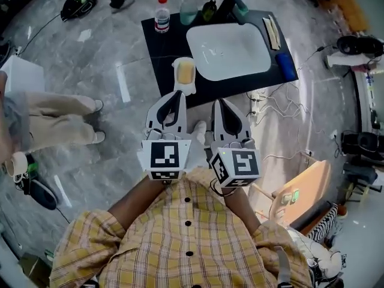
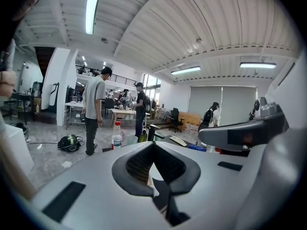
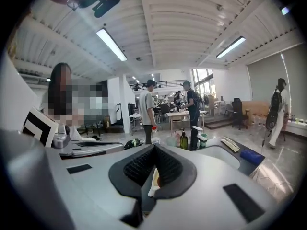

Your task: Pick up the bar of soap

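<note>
The bar of orange-yellow soap [image 1: 186, 71] lies in a pale, rounded soap dish [image 1: 184, 87] at the near left edge of the black table top [image 1: 161, 45], just left of the white oval wash basin [image 1: 228, 50]. In the head view the dish sits directly ahead of the tips of the left gripper [image 1: 177, 95], right at them; whether the tips touch the dish I cannot tell. The right gripper [image 1: 218, 102] points the same way, beside the left one and a little further from the soap, which lies ahead and to its left.

Both pairs of jaws are closed. In the left gripper view the dark ribbed pads [image 2: 139, 164] meet at their tips with nothing clamped between them, and the right gripper view shows its pads [image 3: 139, 166] likewise pressed together and empty. The soap is not held by either gripper.

Counted on the table:
- one bar of soap
- one dish
- one basin
- one clear plastic bottle with a red cap [image 1: 162, 14]
- one dark pump bottle [image 1: 209, 8]
- one blue cylinder [image 1: 287, 66] at the right edge
- one pale flat strip [image 1: 271, 32] beside the basin

There are two grippers, each carrying one marker cube.
</note>
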